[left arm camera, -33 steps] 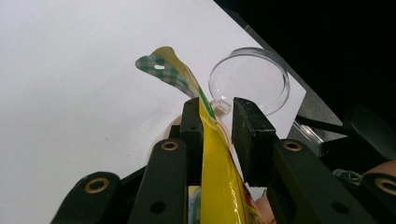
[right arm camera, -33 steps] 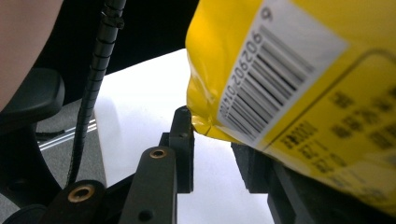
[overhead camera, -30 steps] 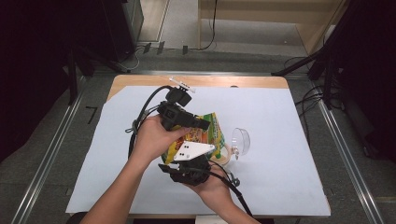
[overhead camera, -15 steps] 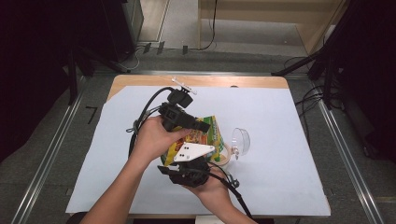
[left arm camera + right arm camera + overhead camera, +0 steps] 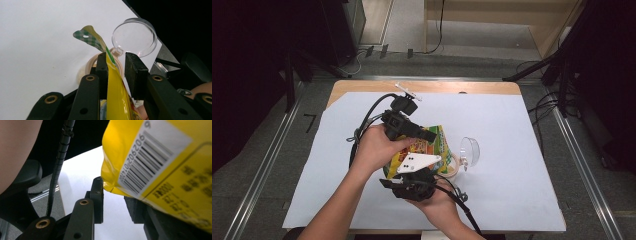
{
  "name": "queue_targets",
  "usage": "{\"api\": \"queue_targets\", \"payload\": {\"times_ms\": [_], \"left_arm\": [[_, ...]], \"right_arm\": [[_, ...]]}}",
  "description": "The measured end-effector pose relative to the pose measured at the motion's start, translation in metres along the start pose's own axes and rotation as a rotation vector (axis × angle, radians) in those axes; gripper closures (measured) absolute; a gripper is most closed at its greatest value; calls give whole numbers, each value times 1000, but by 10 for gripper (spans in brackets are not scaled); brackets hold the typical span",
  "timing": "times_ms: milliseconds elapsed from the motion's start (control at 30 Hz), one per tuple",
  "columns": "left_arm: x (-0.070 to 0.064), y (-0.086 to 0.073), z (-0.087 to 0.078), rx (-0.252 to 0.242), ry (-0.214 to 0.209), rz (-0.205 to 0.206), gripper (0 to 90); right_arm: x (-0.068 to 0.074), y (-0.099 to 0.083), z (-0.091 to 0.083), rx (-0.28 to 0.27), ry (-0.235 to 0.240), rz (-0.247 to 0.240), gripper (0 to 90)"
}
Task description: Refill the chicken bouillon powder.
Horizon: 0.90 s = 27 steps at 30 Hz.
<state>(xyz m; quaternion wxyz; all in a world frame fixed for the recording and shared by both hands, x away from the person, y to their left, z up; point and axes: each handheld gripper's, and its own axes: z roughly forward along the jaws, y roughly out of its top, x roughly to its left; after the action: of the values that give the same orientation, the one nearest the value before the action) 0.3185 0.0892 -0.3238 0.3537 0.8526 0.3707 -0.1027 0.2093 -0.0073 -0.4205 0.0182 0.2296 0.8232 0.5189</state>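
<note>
A yellow and green snack bag [image 5: 439,142] stands at the middle of the table between both grippers. My left gripper [image 5: 428,136] reaches it from the left. In the left gripper view the bag's thin edge [image 5: 117,95] runs between the jaws and leans on the left one, with a gap to the right one, so my left gripper [image 5: 116,66] is open. My right gripper [image 5: 419,174] comes from below under its grey plate [image 5: 417,162]. In the right gripper view my right gripper [image 5: 115,200] is open, and the bag's barcode corner [image 5: 160,157] hangs over its right jaw.
A small beige-rimmed jar [image 5: 453,169] with its clear hinged lid [image 5: 469,150] flipped open sits just right of the bag, right behind the left gripper's jaws [image 5: 133,37]. White paper [image 5: 522,130] covers the wooden table [image 5: 437,86]. Cables trail from both grippers.
</note>
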Motion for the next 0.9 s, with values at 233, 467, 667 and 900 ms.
{"api": "queue_targets", "payload": {"times_ms": [233,467,667,900], "left_arm": [[-2,0,0,3,3,6,738],[-6,0,-1,5,15,13,735],[-12,0,-2,4,32,32,727],[-15,0,-2,5,35,35,729]], "right_arm": [[0,0,0,1,-5,-16,713],[1,-2,0,-13,-5,-18,716],[-1,-2,0,-15,-2,-13,717],[-2,-2,0,-17,-3,-11,720]]}}
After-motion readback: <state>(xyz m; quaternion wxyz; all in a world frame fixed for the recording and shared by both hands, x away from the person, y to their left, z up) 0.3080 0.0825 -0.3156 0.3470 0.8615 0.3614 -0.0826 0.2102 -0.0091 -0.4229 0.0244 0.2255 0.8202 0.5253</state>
